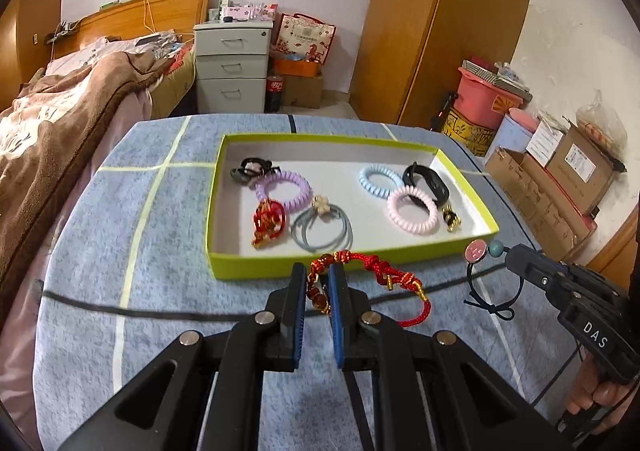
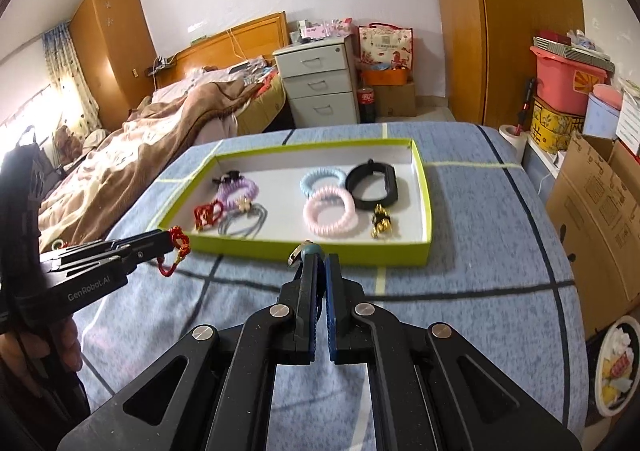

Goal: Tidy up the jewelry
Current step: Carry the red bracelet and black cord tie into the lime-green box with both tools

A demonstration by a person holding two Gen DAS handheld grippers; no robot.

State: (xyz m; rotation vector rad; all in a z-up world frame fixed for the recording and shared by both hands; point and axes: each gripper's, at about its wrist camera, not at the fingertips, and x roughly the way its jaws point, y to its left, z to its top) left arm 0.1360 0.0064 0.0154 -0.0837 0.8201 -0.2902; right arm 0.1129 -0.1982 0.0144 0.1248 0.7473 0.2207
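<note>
1. Nearest the cameras, the left gripper [image 1: 318,283] is clamped on a red braided bracelet [image 1: 372,271], above the blue cloth [image 1: 160,251].
2. Beside it, the right gripper [image 2: 320,279] pinches a black beaded hair tie [image 1: 490,291].
3. Beyond both, the green-edged tray [image 1: 352,265] holds coil ties and bracelets.

Your left gripper [image 1: 318,279] clamps a red braided bracelet [image 1: 372,275] just in front of the green tray [image 1: 256,269]. Your right gripper [image 1: 510,257] pinches a black hair tie [image 1: 490,301] with pink and teal beads.
</note>
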